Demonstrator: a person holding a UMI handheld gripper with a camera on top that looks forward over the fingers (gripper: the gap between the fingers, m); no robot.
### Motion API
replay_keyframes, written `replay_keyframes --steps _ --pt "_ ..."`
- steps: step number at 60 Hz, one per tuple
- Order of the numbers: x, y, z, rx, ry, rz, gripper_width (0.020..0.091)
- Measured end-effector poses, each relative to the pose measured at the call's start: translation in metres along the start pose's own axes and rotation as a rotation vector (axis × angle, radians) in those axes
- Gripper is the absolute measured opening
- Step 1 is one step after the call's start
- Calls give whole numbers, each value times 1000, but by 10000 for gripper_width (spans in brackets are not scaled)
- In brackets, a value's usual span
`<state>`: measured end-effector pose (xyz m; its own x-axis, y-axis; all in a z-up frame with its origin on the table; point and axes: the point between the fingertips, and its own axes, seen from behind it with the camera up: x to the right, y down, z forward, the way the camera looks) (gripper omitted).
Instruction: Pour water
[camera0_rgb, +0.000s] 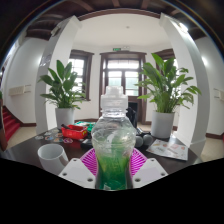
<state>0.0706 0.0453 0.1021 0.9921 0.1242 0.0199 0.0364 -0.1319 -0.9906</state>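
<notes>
Between the gripper's (112, 170) pink pads sits a green-filled bottle (113, 150).

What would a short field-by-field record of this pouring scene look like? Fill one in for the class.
held object: clear plastic bottle, upright, green liquid in its lower part
hand-held gripper: shut on the bottle, pink pads at either side
target vessel: white cup, on the dark table, beside the fingers and apart from the bottle
pouring: not yet begun
background: two potted plants flanking a doorway
</notes>
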Motion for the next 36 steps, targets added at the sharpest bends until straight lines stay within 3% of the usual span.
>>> replay_keyframes --steps 1,7,8,10,13,17,22,36 --pt "-2 0 -1 1 3 7 421" --pt "-1 0 -2 -9 7 11 550" --pt "1 2 -4 -22 14 11 639" --pt "6 10 -6 -61 37 14 702" --pt "12 18 -12 -106 63 27 871" --pt "19 19 -28 -126 92 67 845" --pt "22 20 -57 -156 129 96 870" --pt "16 -13 -151 -156 186 65 858"
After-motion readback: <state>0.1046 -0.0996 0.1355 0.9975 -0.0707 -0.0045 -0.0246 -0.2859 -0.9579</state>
